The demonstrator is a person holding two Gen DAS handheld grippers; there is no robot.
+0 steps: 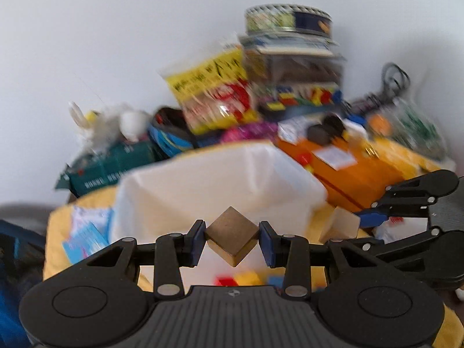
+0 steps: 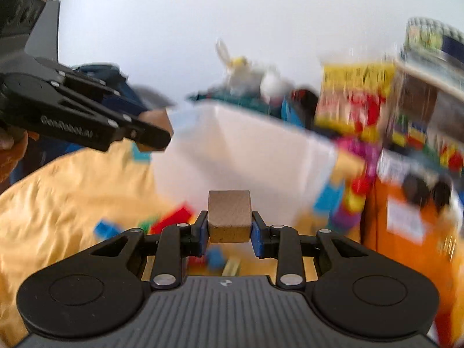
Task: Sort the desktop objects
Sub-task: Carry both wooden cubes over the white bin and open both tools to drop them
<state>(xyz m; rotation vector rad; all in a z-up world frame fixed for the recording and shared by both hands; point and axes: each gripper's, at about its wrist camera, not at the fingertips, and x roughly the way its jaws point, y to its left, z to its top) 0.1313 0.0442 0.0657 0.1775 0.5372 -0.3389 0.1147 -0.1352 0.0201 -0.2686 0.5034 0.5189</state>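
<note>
The left gripper [image 1: 233,239] was clamped on a brown wooden cube [image 1: 233,236], turned so that one corner pointed up and another down; the blue pads [image 1: 197,242] bore near its side corners rather than on flat faces. The cube hung in the air in front of the white bin [image 1: 220,174], which stood on the yellow cloth [image 1: 58,232]. Such a block appeared rigid, light and not fragile. In this diagonal hold, however, it could probably pivot or slip between the pads.

To the right, the right gripper [image 2: 229,229] was closed on a second wooden cube [image 2: 229,216], held square, with the pads flat against two opposite faces. This was judged the more secure hold: opposite flat faces, near the cube's middle. This cube was likewise in the air, short of the same bin [image 2: 246,150] and above loose coloured bricks [image 2: 171,217] lying on the cloth.

The wood looked matt, so grip friction should have been adequate at moderate clamping force. The surroundings were blurred; finer surface detail could not be determined.
</note>
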